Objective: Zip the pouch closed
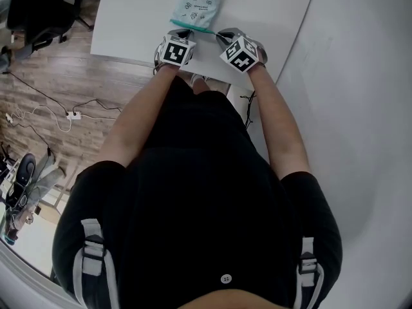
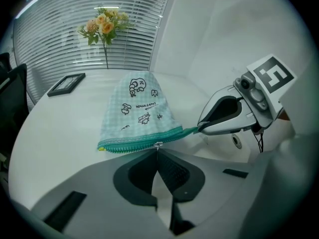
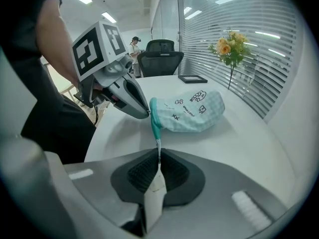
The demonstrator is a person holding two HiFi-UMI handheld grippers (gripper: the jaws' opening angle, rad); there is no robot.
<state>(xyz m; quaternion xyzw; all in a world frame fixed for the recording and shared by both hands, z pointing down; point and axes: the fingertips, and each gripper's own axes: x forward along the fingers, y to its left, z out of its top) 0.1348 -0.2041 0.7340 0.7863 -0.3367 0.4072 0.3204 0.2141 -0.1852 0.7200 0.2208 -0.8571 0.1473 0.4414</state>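
Note:
A pale blue checked pouch [image 1: 197, 5] with cartoon prints lies on the white table [image 1: 270, 11], its teal zipper edge [image 1: 192, 26] facing me. In the left gripper view the pouch [image 2: 137, 106] lies just ahead, and my left gripper [image 2: 158, 151] is shut on the small metal zipper pull [image 2: 158, 144], about midway along the zipper [image 2: 130, 144]. My right gripper [image 3: 159, 153] is shut on the teal end tab [image 3: 157, 133] of the zipper, beside the pouch [image 3: 192, 111]. Both grippers [image 1: 183, 33] [image 1: 223, 37] sit close together at the near table edge.
A vase of flowers [image 2: 103, 26] and a dark picture frame [image 2: 67, 83] stand farther back on the table by the window blinds. An office chair [image 3: 159, 54] is behind the table. Cables and a power strip [image 1: 74, 115] lie on the wooden floor to the left.

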